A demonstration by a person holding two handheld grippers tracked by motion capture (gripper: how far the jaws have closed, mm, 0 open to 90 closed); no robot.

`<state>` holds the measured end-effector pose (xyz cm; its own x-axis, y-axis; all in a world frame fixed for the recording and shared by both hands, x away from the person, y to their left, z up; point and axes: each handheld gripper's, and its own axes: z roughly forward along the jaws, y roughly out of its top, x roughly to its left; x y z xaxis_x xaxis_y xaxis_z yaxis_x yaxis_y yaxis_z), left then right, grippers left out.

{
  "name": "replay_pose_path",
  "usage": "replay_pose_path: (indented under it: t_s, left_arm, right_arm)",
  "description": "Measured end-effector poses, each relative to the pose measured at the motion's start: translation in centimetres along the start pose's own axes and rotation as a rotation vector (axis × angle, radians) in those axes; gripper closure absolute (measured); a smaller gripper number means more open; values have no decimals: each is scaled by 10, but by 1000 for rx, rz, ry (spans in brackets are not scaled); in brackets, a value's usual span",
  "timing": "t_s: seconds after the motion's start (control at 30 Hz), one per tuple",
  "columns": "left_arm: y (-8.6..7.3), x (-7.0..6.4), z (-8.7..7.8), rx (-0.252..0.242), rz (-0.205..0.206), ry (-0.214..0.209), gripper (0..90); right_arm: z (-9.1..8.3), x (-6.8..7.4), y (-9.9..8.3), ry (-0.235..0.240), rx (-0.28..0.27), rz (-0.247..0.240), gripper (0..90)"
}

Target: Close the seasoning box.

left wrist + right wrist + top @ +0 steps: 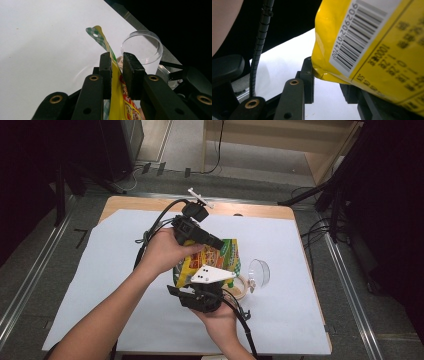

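Note:
A yellow snack bag (222,257) is held up over the white sheet between both grippers. My left gripper (217,242) comes in from the upper left. Its jaws stand close together with the bag's green-checked top edge (113,72) between them. My right gripper (202,292), under its grey plate (212,274), comes from below. The bag's barcode corner (332,70) sits between its jaws, and the bag hides the right-hand jaw.
A clear plastic cup (260,271) lies on its side right of the bag, close behind the left jaws (142,46). A tape roll (241,289) lies by the right gripper. White paper (100,285) covers the table. A small white tool (200,196) lies at the far edge.

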<state>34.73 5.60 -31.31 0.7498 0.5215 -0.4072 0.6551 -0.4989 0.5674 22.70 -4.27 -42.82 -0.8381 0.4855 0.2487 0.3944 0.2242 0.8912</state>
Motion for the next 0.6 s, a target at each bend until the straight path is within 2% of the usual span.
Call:
replay_pose_path:
  t_s: [0.6]
  left_arm:
    - [-1, 2, 2, 7, -5, -6, 780]
  right_arm:
    - [0, 1, 0, 4, 8, 11, 688]
